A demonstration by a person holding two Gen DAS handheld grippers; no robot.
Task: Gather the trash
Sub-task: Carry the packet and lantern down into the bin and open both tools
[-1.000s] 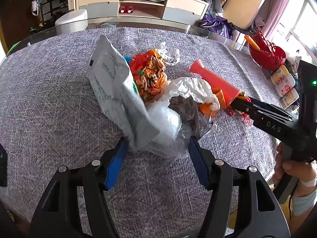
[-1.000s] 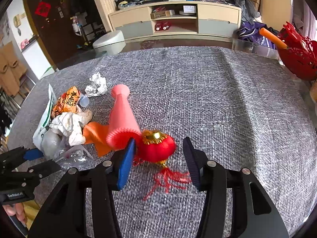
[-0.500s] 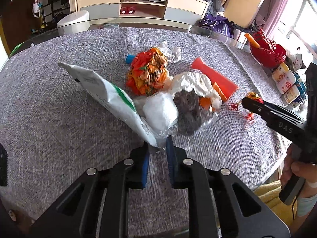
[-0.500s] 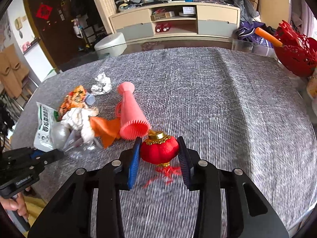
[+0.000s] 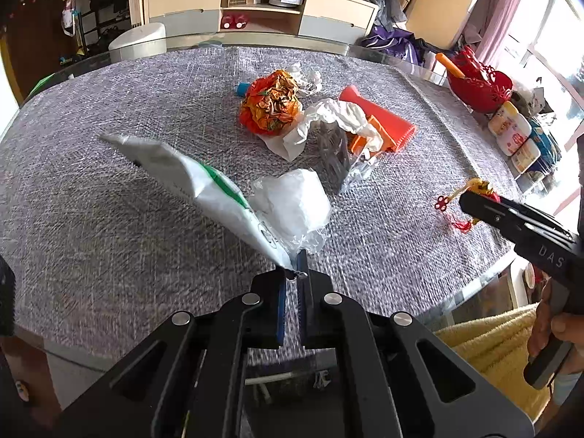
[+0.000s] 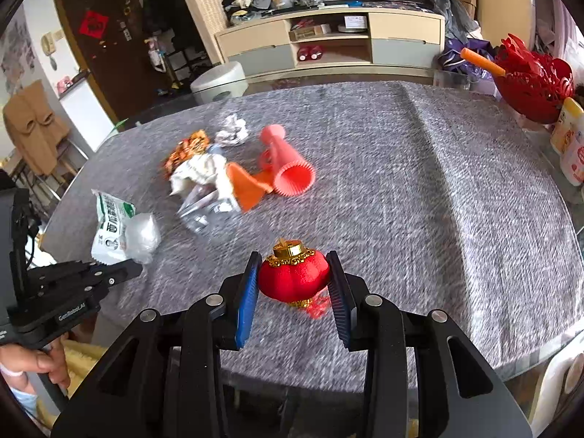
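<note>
Left gripper [image 5: 292, 280] pinched on white pouch [image 5: 189, 179] corner: light, floppy, slippery | right gripper [image 6: 292, 284] clamped on red lantern [image 6: 293, 279]: soft, light, grip body.

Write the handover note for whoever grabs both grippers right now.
Left gripper: shut on the corner of the white-and-green bag and the clear plastic bag, lifted near the table's front edge.
Right gripper: shut on the red lantern, held off the grey tablecloth.
On the cloth: orange wrapper, crumpled paper, white tissue, clear crinkled wrapper, orange scrap, pink cone.
Done: three items gripped.
Left: drop them, then collect the pile. No bin is in view.
</note>
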